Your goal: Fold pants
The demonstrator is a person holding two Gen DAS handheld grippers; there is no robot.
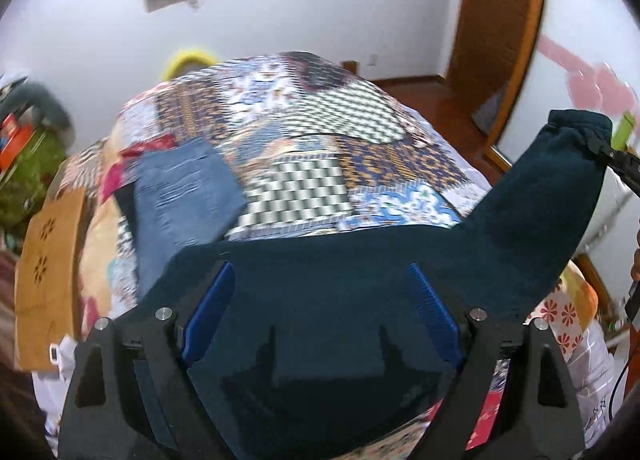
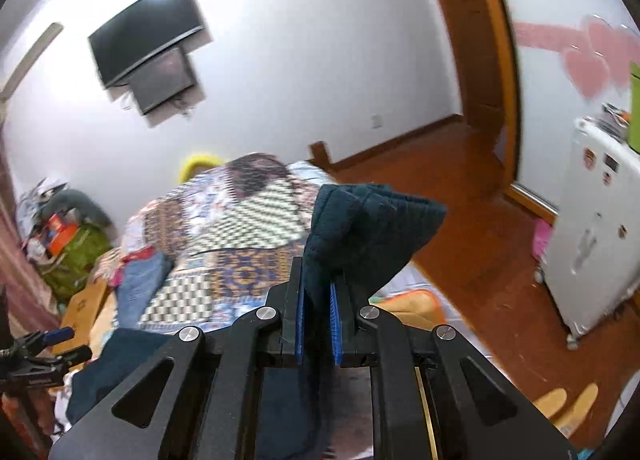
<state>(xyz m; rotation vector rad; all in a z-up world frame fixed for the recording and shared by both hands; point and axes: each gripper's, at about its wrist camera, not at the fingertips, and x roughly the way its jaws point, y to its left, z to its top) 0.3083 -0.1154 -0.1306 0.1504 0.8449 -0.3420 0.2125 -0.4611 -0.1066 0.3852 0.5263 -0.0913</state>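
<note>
Left wrist view: the left gripper (image 1: 320, 300) sits at 6 o'clock with its two blue-padded fingers (image 1: 212, 308) spread wide apart. The dark teal pants (image 1: 320, 260) lie between and over them, draped across the fingers; whether any part of the gripper actually pinches the cloth cannot be told. From there the pants run up toward 2 o'clock, where the right gripper (image 1: 612, 156) holds one end lifted. Beyond, at 12 o'clock, lies the bed with a patchwork quilt (image 1: 312, 132) of checks and floral squares. On the quilt at 9 o'clock rests a folded pair of blue jeans (image 1: 184, 196), and just beside the bed edge at 8 o'clock stands a brown cardboard piece (image 1: 44, 276) with flower cut-outs. No writing can be read here — the frame is blurred.

Right wrist view: the right gripper (image 2: 318, 312) at 6 o'clock has its fingers close together, clamped on a bunched fold of the pants (image 2: 360, 228), which stands up above the fingertips toward 1 o'clock. More of the pants hangs down at 7 o'clock, near the left gripper (image 2: 44, 356). A black television (image 2: 148, 32) hangs on the white wall at 10 o'clock, and a white fridge (image 2: 592, 260) stands at 3 o'clock — its stickers are too small to read.
</note>
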